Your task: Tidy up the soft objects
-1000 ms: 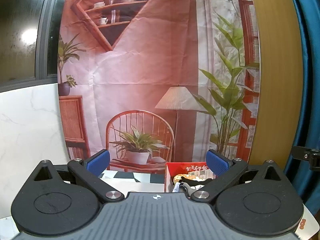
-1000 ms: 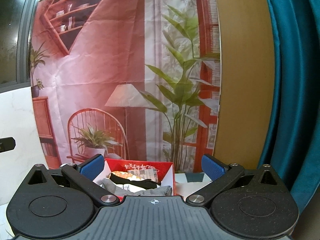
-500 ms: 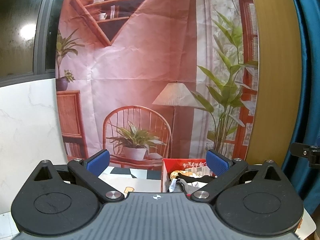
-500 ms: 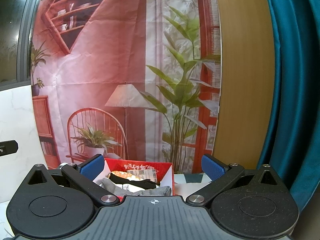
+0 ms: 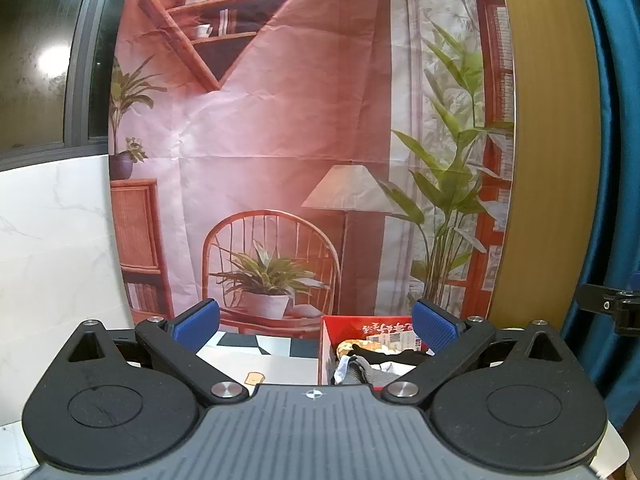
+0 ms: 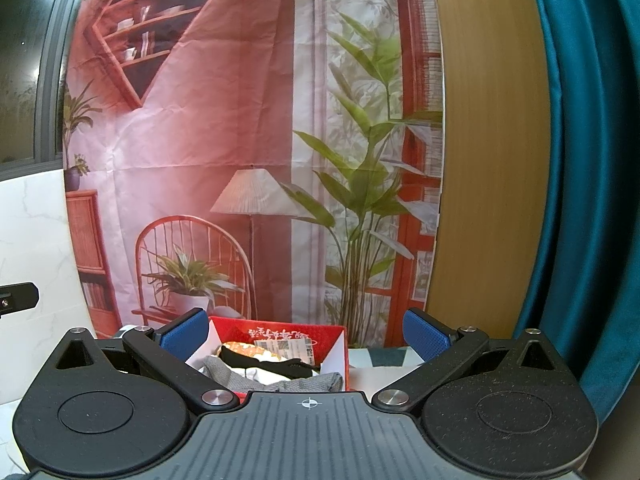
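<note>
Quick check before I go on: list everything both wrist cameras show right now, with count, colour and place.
Box: one, red with white inner walls, on the table ahead of both tongs.
Soft items: a pile, grey, black, white and orange; inside the box; exact count unclear.
Table: one, white top with a black and grey pattern, under the box.
Backdrop: one, pink printed room scene, behind the table.
Curtain: one, teal, far right.
Left tongs: blue pads, open, empty.
Right tongs: blue pads, open, empty.
</note>
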Available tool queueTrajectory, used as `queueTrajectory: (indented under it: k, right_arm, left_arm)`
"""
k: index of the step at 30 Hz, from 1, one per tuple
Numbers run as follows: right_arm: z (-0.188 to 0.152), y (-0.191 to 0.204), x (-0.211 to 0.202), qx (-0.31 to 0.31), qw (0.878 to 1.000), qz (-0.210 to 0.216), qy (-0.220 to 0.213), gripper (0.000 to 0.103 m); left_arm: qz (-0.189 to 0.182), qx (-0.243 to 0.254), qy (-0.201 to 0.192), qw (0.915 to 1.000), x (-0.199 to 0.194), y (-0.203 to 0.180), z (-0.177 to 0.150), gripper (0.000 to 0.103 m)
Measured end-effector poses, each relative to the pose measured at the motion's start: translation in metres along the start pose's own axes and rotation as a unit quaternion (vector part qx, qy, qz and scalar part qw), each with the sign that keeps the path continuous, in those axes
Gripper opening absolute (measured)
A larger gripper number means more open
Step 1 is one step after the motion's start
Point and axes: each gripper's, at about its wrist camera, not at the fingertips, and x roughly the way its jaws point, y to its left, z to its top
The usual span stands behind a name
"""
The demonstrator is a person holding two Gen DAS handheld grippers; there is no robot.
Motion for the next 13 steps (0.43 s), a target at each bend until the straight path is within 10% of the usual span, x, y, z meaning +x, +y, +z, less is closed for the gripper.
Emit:
queueTrajectory:
  k: [13]
  right_arm:
    - [0.0004,0.0025,-0.0012,-0.001,1.000,0.000,-0.001,0.103]
  left_arm:
    - [-0.008,-0.002,0.001,1.0000,0.0013,0.0021,-0.0003,0.103]
